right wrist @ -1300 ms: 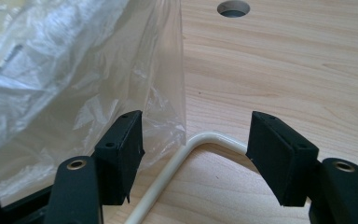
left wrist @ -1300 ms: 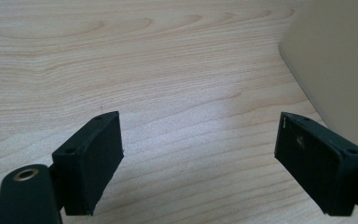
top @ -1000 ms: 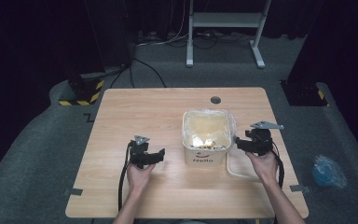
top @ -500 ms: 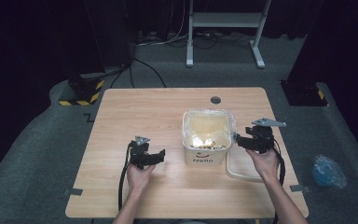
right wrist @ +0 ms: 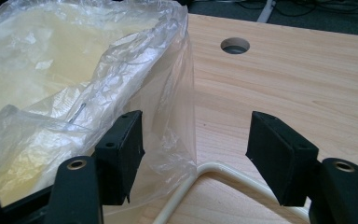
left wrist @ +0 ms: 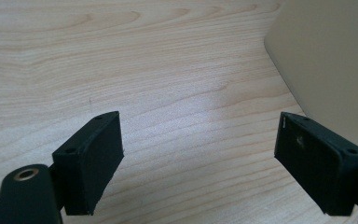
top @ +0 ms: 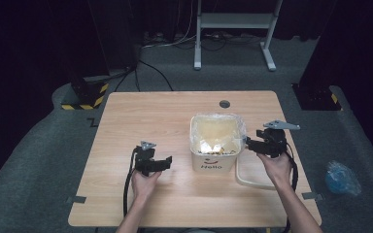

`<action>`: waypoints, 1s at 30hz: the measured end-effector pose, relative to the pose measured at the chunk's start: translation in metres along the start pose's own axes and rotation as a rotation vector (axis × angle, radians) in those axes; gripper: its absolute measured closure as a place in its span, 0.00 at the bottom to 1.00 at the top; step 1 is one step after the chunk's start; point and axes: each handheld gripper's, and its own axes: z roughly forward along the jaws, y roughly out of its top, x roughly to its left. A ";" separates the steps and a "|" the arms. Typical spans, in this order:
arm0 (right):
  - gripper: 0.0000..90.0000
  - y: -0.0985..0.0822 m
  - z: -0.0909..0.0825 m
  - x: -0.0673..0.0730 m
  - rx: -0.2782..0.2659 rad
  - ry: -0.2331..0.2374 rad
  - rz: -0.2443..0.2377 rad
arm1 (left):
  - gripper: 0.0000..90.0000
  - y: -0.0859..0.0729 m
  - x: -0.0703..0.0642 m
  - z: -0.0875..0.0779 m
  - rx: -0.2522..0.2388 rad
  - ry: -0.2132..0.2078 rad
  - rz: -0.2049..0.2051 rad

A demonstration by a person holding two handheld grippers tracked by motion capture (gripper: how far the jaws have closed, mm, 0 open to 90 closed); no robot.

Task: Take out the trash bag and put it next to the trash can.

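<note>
A cream bin [top: 213,164] marked "Hello" stands right of the table's middle, lined with a clear plastic bag [top: 218,130] that folds over its rim. Small bits lie at its bottom. My right gripper [top: 248,144] is open at the bin's right rim. In the right gripper view its jaws [right wrist: 196,149] straddle the hanging edge of the bag [right wrist: 74,70] without pressing it. A cream frame [top: 252,183] lies flat on the table under that hand [right wrist: 223,175]. My left gripper [top: 166,162] rests open left of the bin, its jaws [left wrist: 200,163] over bare wood beside the bin wall [left wrist: 326,56].
A round cable hole [top: 224,104] sits in the wooden table [top: 141,116] behind the bin. On the floor lie a blue bag [top: 341,177] at the right and a yellow-black striped block [top: 85,99] at the left. A white stand [top: 233,29] is behind the table.
My right gripper has shifted slightly at the bin's right rim. The left gripper has stayed where it was.
</note>
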 end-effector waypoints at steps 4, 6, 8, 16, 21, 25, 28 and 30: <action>0.40 0.003 -0.003 0.000 -0.008 0.004 -0.002 | 0.18 0.007 -0.002 -0.004 -0.019 -0.014 0.000; 0.40 0.004 -0.004 0.001 -0.011 0.005 -0.005 | 0.18 0.008 -0.001 -0.005 -0.015 -0.027 -0.011; 0.40 0.006 -0.004 0.001 -0.014 0.008 -0.006 | 0.17 0.010 -0.002 -0.005 -0.012 -0.024 -0.006; 0.40 0.012 -0.005 0.006 -0.023 0.013 -0.015 | 0.17 0.022 -0.004 -0.007 -0.024 -0.033 -0.014; 0.40 0.018 -0.005 0.010 -0.025 0.018 -0.028 | 0.17 0.029 -0.008 -0.008 -0.031 -0.042 -0.004; 0.40 0.020 -0.003 0.014 -0.024 0.023 -0.040 | 0.17 0.033 -0.011 -0.008 -0.040 -0.055 -0.005; 0.40 0.021 -0.001 0.018 -0.021 0.027 -0.042 | 0.17 0.035 -0.012 -0.008 -0.037 -0.060 -0.006; 0.40 0.022 -0.001 0.020 -0.020 0.031 -0.049 | 0.17 0.037 -0.012 -0.009 -0.039 -0.060 -0.003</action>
